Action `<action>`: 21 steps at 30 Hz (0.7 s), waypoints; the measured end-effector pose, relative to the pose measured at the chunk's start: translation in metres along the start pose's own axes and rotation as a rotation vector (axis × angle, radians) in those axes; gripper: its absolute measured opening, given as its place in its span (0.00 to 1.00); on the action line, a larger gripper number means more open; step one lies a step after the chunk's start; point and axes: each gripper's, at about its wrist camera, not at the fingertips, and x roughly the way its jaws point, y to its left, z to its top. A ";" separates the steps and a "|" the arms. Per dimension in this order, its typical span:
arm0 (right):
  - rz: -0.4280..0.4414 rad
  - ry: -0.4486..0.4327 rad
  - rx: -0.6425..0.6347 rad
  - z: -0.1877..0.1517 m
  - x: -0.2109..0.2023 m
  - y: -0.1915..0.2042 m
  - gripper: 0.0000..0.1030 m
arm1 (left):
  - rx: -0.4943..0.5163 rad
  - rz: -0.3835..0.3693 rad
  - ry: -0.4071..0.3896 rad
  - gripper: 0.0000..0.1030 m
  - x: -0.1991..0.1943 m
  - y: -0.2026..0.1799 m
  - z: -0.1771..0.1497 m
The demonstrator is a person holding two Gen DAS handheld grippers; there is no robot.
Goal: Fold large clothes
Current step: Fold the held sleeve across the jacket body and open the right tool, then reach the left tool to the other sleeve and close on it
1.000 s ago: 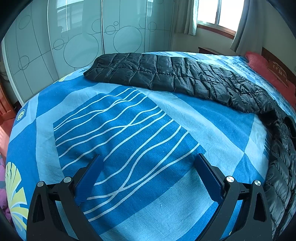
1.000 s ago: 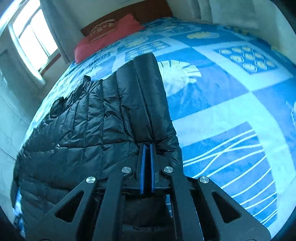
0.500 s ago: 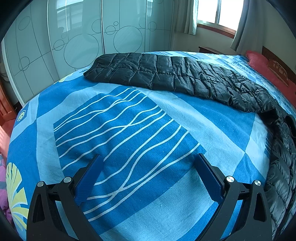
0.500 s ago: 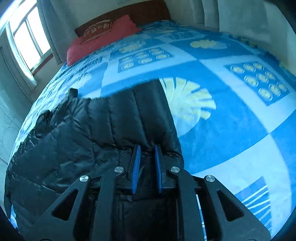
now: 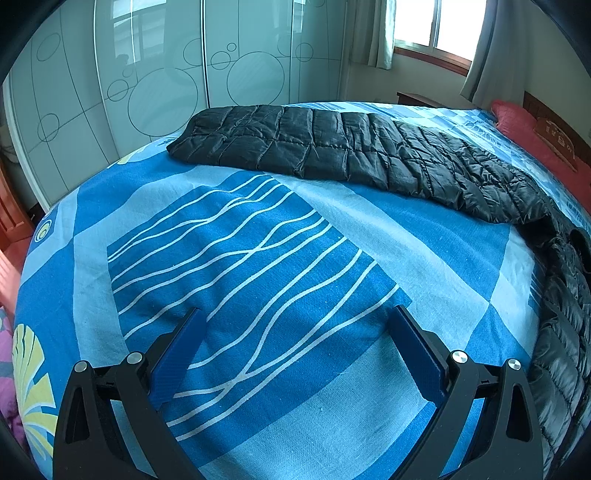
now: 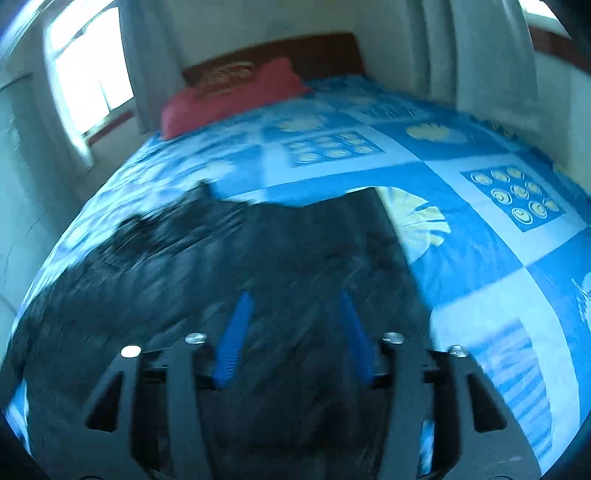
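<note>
A black quilted down jacket (image 5: 369, 151) lies on the blue patterned bed sheet (image 5: 258, 258). In the left wrist view one sleeve stretches across the far side and the body runs down the right edge. My left gripper (image 5: 295, 325) is open and empty over bare sheet, apart from the jacket. In the blurred right wrist view the jacket (image 6: 258, 266) fills the lower left. My right gripper (image 6: 295, 306) is open just above it, holding nothing.
A red pillow (image 6: 229, 96) lies against the wooden headboard (image 6: 295, 48). Glass wardrobe doors (image 5: 147, 81) stand beyond the bed's far side. Windows with curtains (image 5: 428, 29) are at the back. The bed's edge drops off at the left (image 5: 22, 295).
My right gripper has opened and let go of the jacket fold it was pinching, and its view has swung up and blurred. The left gripper has stayed still.
</note>
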 end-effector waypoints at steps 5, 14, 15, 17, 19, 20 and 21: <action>0.005 0.072 -0.006 -0.032 0.011 0.014 0.51 | -0.004 -0.006 0.001 0.95 -0.001 0.001 0.001; 0.028 0.093 0.027 -0.043 0.028 0.009 0.53 | -0.010 -0.014 0.002 0.95 -0.001 0.003 0.001; 0.028 0.091 0.026 -0.044 0.028 0.009 0.53 | -0.009 -0.013 0.002 0.95 -0.001 0.003 0.001; 0.034 0.088 0.023 -0.044 0.028 0.008 0.55 | -0.009 -0.013 0.005 0.95 -0.001 0.004 0.002; 0.044 0.088 0.019 -0.045 0.028 0.008 0.58 | -0.008 -0.013 0.013 0.95 0.000 0.004 0.003; 0.046 0.089 0.015 -0.044 0.028 0.009 0.60 | -0.006 -0.012 0.019 0.95 0.000 0.004 0.004; 0.046 0.089 0.010 -0.045 0.027 0.010 0.61 | -0.006 -0.012 0.022 0.95 0.001 0.004 0.004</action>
